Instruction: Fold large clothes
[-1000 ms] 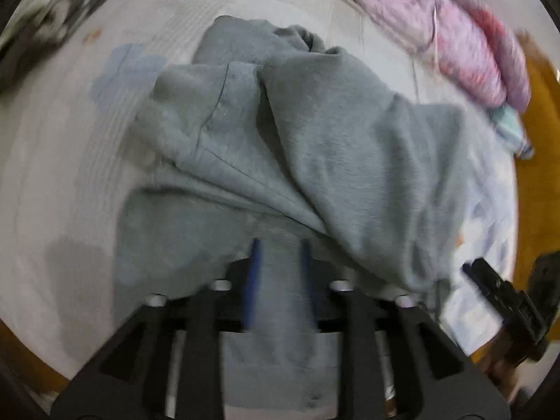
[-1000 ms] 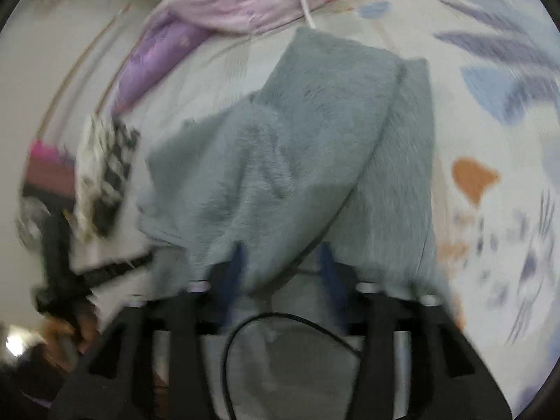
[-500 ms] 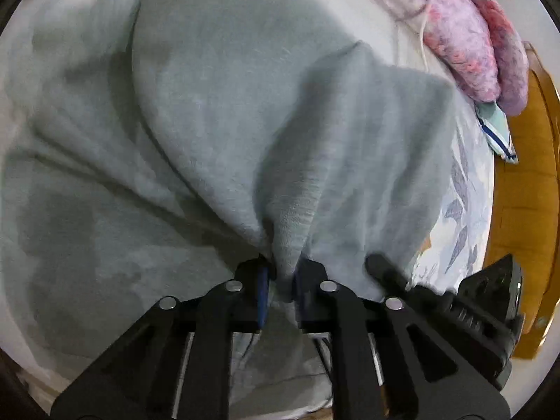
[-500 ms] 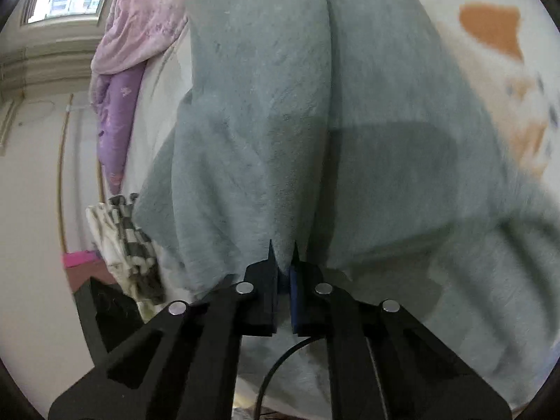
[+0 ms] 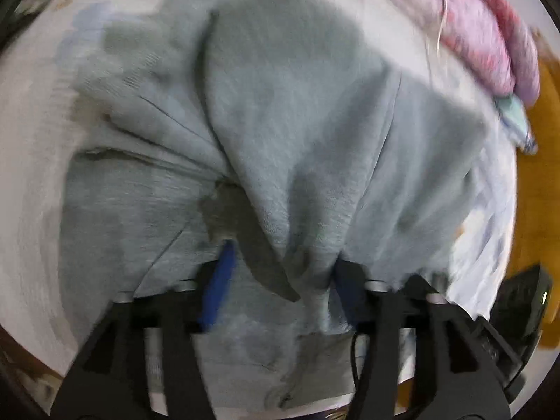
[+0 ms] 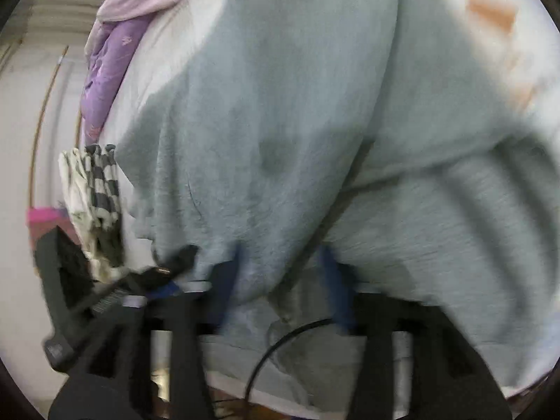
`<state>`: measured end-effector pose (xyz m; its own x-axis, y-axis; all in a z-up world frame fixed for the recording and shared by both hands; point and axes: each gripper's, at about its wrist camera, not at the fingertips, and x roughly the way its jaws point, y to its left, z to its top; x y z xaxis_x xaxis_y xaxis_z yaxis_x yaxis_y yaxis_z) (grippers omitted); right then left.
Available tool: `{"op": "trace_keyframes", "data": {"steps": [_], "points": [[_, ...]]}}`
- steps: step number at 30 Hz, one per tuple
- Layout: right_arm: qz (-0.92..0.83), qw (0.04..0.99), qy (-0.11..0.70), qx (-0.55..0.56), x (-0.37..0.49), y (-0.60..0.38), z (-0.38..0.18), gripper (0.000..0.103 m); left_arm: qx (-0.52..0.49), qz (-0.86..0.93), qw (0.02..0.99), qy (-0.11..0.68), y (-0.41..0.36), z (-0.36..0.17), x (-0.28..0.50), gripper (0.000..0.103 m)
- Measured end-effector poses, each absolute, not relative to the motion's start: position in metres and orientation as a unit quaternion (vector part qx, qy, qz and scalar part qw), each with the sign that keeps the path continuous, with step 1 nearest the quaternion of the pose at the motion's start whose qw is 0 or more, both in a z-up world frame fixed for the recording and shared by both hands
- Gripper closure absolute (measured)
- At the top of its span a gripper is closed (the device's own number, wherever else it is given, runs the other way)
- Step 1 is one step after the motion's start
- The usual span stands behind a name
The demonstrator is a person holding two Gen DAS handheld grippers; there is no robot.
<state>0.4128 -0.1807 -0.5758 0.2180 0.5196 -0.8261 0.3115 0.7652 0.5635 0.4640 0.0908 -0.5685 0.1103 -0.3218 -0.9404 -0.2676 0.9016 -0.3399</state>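
Observation:
A large grey fleece garment [image 5: 297, 133] lies bunched in folds on the bed and fills both views; it also shows in the right wrist view [image 6: 280, 122]. My left gripper [image 5: 283, 273] is open, its blue-padded fingers spread, with a fold of the grey cloth draped between them. My right gripper [image 6: 280, 269] is open too, fingers apart, with the garment's near edge hanging loosely between them. Both views are motion-blurred. The right gripper's body shows at the lower right of the left wrist view [image 5: 518, 301].
A pink and purple quilt [image 5: 490, 28] lies at the far side of the bed; it also shows in the right wrist view [image 6: 105, 70]. A black-and-white checked cloth [image 6: 98, 189] hangs at the left. A wooden bed frame [image 5: 539, 175] runs along the right. The white patterned sheet [image 6: 507, 35] lies under the garment.
Both grippers were open a second ago, shut on the grey garment half a second ago, and now have opened again, letting the cloth go.

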Motion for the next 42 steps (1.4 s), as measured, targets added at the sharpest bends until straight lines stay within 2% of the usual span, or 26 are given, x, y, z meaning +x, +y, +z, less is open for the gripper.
{"op": "trace_keyframes", "data": {"steps": [3,5,9,18,26,28,30,31,32,33,34,35,42], "points": [[0.066,0.733,0.595,0.323,0.421,-0.201,-0.547,0.042,-0.244,-0.015,0.729,0.64,0.105,-0.541,0.468,0.041],[0.055,0.746,0.573,0.336,0.442,-0.213,-0.532,0.042,-0.244,-0.007,0.746,0.619,0.115,-0.524,0.482,0.036],[0.044,0.755,0.543,0.366,0.487,-0.239,-0.523,0.041,-0.248,0.014,0.756,0.606,0.127,-0.516,0.533,0.032],[0.015,0.725,0.566,0.392,0.603,-0.253,-0.564,0.04,-0.233,0.046,0.726,0.646,0.134,-0.557,0.643,0.032],[0.001,0.693,0.609,0.386,0.642,-0.24,-0.61,0.04,-0.203,0.061,0.683,0.699,0.123,-0.617,0.685,0.032],[0.005,0.684,0.614,0.393,0.644,-0.239,-0.618,0.04,-0.202,0.067,0.679,0.703,0.121,-0.626,0.689,0.026],[0.014,0.686,0.609,0.399,0.646,-0.24,-0.62,0.046,-0.201,0.074,0.676,0.705,0.118,-0.627,0.695,0.024],[0.019,0.69,0.606,0.394,0.647,-0.24,-0.62,0.057,-0.193,0.079,0.679,0.704,0.115,-0.627,0.697,0.024],[0.024,0.692,0.601,0.399,0.646,-0.242,-0.619,0.075,-0.183,0.082,0.683,0.702,0.113,-0.627,0.698,0.031],[0.021,0.693,0.598,0.402,0.643,-0.244,-0.619,0.082,-0.163,0.084,0.691,0.699,0.109,-0.625,0.699,0.038],[0.024,0.694,0.593,0.408,0.642,-0.246,-0.619,0.087,-0.147,0.08,0.701,0.694,0.105,-0.622,0.698,0.06],[0.036,0.697,0.583,0.415,0.636,-0.248,-0.615,0.088,-0.146,0.07,0.71,0.685,0.1,-0.615,0.699,0.097],[0.072,0.755,0.517,0.396,0.571,-0.249,-0.56,0.093,-0.184,0.011,0.814,0.55,0.111,-0.537,0.625,0.097]]}}
